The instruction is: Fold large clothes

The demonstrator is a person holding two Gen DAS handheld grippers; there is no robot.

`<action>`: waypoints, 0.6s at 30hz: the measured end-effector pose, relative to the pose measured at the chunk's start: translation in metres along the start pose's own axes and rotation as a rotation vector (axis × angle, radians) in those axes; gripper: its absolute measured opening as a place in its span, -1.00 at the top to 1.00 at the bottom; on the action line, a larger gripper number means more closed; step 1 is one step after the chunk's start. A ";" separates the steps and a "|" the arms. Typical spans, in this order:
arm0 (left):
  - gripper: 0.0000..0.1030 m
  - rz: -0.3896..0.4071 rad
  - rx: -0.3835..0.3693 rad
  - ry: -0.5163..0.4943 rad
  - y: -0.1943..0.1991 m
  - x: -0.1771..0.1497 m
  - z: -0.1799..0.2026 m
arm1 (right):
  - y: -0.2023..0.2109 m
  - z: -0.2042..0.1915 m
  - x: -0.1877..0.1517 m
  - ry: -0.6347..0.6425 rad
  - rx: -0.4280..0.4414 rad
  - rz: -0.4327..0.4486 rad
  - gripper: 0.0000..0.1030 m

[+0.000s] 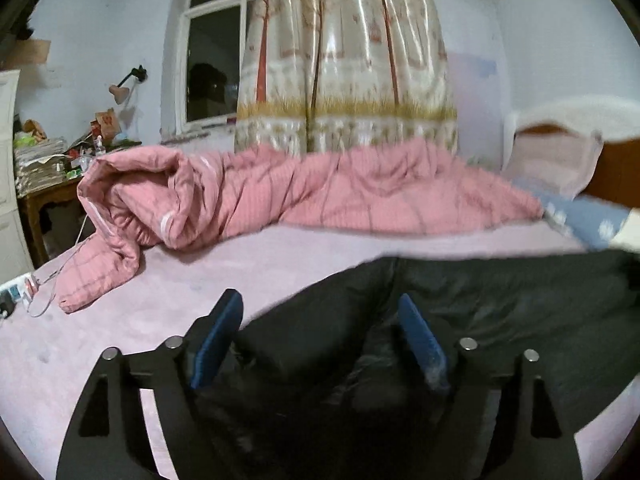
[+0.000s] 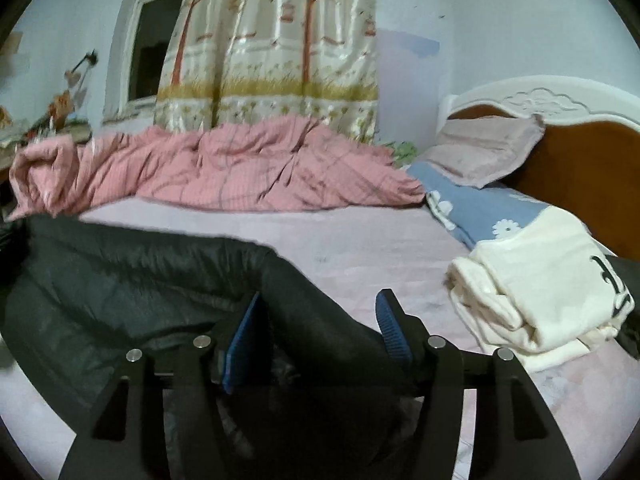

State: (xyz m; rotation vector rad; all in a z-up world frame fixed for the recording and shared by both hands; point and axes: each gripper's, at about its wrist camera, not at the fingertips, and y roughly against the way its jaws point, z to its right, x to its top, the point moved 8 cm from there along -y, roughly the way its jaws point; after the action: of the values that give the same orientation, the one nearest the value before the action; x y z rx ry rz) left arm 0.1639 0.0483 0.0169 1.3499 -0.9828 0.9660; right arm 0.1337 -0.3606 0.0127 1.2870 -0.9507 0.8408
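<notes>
Large black padded garment spread across the near part of a bed with a pale pink sheet, its near portion running under both tools. Left gripper released, blue-padded jaws spread wide, black fabric lying between the pads without being pinched. Right gripper likewise released, jaws apart around a raised fold of the same garment, pads not pressing on it. Open pink sheet to the left of the garment in the left wrist view, and between garment and far bedding in both views. Along the far edge of the bed, a crumpled pink checked quilt, bunched and rolled toward the far left corner. Toward the head end, a blue flowered blanket, a mauve pillow leaning on a white-and-brown wooden headboard, and a folded cream garment with black print near the right edge. White power strip with cable at the left edge of the bed. Behind, a tree-patterned satin curtain beside a dark window. Garment's near hem hidden beneath the gripper bodies; its right end cut off by the frame; cluttered side table contents hard to make out.
</notes>
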 end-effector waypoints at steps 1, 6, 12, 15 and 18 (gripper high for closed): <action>-0.71 0.017 -0.017 0.010 0.005 0.004 0.001 | 0.007 0.002 0.003 -0.018 0.003 0.017 -0.34; -0.98 0.066 -0.217 -0.019 0.034 0.015 0.026 | 0.046 -0.011 0.014 -0.092 0.175 0.075 -0.68; -0.99 -0.097 -0.287 -0.084 0.008 -0.011 0.054 | 0.021 -0.058 -0.020 -0.020 0.321 -0.094 -0.69; -0.99 -0.199 -0.210 -0.057 -0.023 -0.028 0.042 | -0.003 -0.059 -0.033 -0.004 0.255 -0.141 -0.69; -0.99 -0.262 -0.157 -0.006 -0.046 -0.041 0.029 | -0.025 -0.051 -0.036 -0.035 0.192 -0.163 -0.69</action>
State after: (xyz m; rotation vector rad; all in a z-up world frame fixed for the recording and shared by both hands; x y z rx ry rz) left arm 0.1945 0.0200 -0.0362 1.3115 -0.8432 0.6739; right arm 0.1481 -0.3123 -0.0317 1.5273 -0.7946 0.7979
